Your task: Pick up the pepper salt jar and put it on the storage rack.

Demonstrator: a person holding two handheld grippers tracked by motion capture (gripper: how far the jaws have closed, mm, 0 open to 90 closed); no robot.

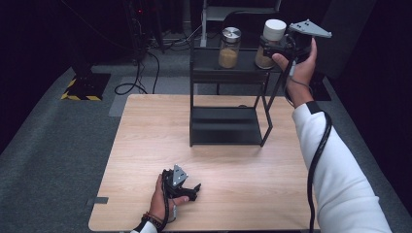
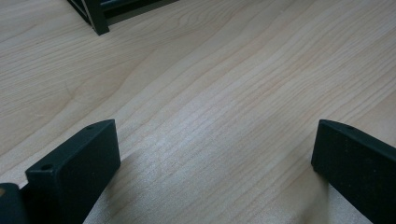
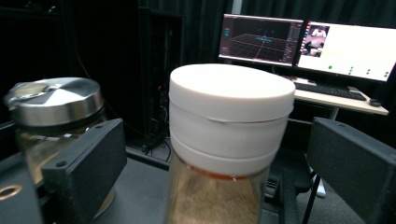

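A glass jar with a white lid [image 1: 274, 30] and brownish contents stands on the top shelf of a black metal rack [image 1: 228, 60]. Beside it to the left stands a jar with a silver metal lid [image 1: 230, 46]. My right gripper [image 1: 268, 48] is at the white-lidded jar; in the right gripper view the jar [image 3: 231, 102] sits between the jaws with a gap on each side, so the right gripper [image 3: 219, 158] is open. The silver-lidded jar [image 3: 56, 102] is just left of it. My left gripper [image 1: 194, 188] rests low over the wooden table [image 1: 145, 145], open [image 2: 215, 154] with only bare wood between its jaws.
The rack's lower shelf [image 1: 226, 127] sits on the far half of the table. Cables [image 1: 138, 77] and a yellow-black striped base [image 1: 82, 90] lie on the grey floor behind. Two lit monitors [image 3: 308, 44] and a keyboard stand on a desk beyond the rack.
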